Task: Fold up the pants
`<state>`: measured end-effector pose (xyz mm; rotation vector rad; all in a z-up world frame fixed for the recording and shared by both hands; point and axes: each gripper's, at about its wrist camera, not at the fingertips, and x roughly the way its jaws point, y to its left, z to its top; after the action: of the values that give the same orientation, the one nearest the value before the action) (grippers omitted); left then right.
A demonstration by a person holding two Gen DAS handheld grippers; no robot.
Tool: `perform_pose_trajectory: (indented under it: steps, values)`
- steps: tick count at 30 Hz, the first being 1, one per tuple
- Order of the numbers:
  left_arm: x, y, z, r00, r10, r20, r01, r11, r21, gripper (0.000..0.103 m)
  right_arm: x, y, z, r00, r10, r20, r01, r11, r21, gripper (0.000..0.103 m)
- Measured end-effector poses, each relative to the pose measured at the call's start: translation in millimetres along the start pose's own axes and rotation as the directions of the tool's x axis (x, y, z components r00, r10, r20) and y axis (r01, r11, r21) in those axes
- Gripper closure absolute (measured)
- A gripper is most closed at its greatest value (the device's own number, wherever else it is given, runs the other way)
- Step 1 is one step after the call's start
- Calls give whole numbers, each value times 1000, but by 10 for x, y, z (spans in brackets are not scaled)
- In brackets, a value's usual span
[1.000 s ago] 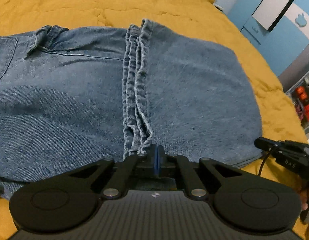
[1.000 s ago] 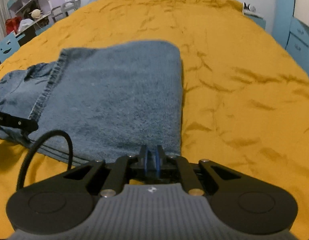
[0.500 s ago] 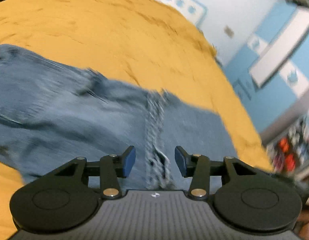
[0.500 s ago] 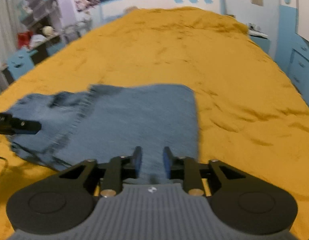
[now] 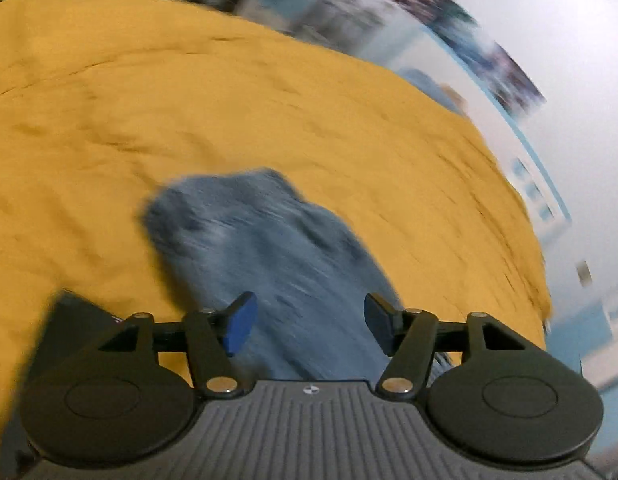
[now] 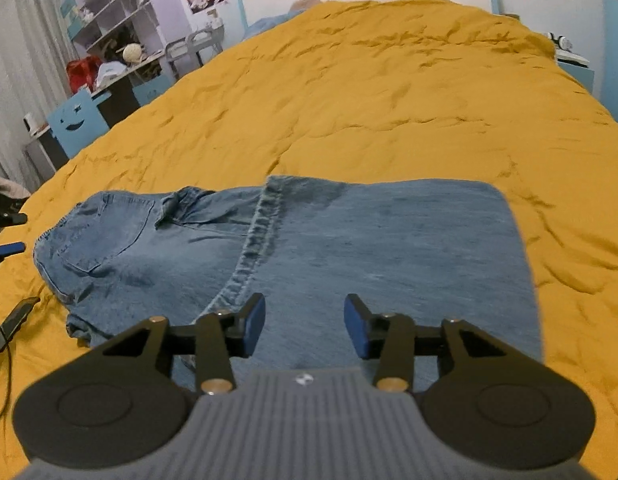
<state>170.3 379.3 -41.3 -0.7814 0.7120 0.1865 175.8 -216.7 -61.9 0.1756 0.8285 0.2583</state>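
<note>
- Left gripper (image 5: 307,322), clamped on the jeans (image 6: 309,256) a second ago, now gapes wide, swung away
- Right gripper (image 6: 305,326) likewise spread, pulled back

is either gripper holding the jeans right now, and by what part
Nothing is held. The left gripper and the right gripper both stand open with empty jaws above the jeans, which lie folded on the yellow bedspread.

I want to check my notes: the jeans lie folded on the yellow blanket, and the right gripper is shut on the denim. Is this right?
Not quite. The right wrist view shows the right gripper open, its jaws apart above the denim and holding nothing. The rest stands: the jeans lie folded on the yellow blanket.
</note>
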Motion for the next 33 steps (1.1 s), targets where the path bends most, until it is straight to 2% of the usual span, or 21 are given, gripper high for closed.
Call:
perform_pose_trajectory:
  steps: [2, 5, 7, 11, 14, 15, 17, 19, 23, 26, 29, 33]
  values:
    - [78, 274, 92, 999, 34, 0, -34, 996, -84, 31, 114, 69, 12, 1000, 2, -13, -2, 1000, -10, 62]
    - [213, 575, 134, 999, 42, -27, -47, 983, -177, 31, 242, 127, 22, 1000, 2, -26, -2, 1000, -24, 62]
    - [330, 718, 147, 999, 14, -47, -24, 978, -210, 27, 318, 158, 32, 1000, -3, -29, 3, 1000, -28, 62]
    - [573, 841, 146, 1000, 5, -29, -12, 967, -256, 28, 418, 161, 47, 999, -16, -29, 15, 1000, -25, 62]
    - [582, 949, 156, 999, -34, -6, 31, 949, -313, 36, 438, 164, 42, 999, -20, -29, 20, 999, -26, 62]
    - [584, 981, 151, 999, -53, 2, 51, 945, -324, 45, 437, 163, 36, 999, -25, -30, 24, 999, -32, 62]
    - [570, 960, 151, 999, -39, 15, 42, 947, -319, 50, 448, 153, 20, 999, -38, -33, 36, 999, -39, 62]
    - [481, 849, 138, 999, -20, 45, 31, 963, -269, 60, 459, 123, 3, 998, -53, -39, 51, 998, -29, 62]
    - [145, 397, 115, 988, -53, 148, 73, 988, -134, 65, 389, 36, -37, 998, -60, -32, 60, 998, -2, 63]
    - [-154, -166, 69, 973, -71, 219, 67, 997, 26, 65, 294, -29, -58, 998, -61, -19, 61, 998, 12, 63]
    - [-426, -845, -54, 952, -131, 278, 76, 977, 200, 65, 167, -108, -80, 999, -50, 7, 49, 998, 38, 63]
    - [-750, -1739, -354, 926, -218, 307, 90, 920, 382, 65, -4, -228, -115, 998, -38, 40, 35, 997, 68, 63]
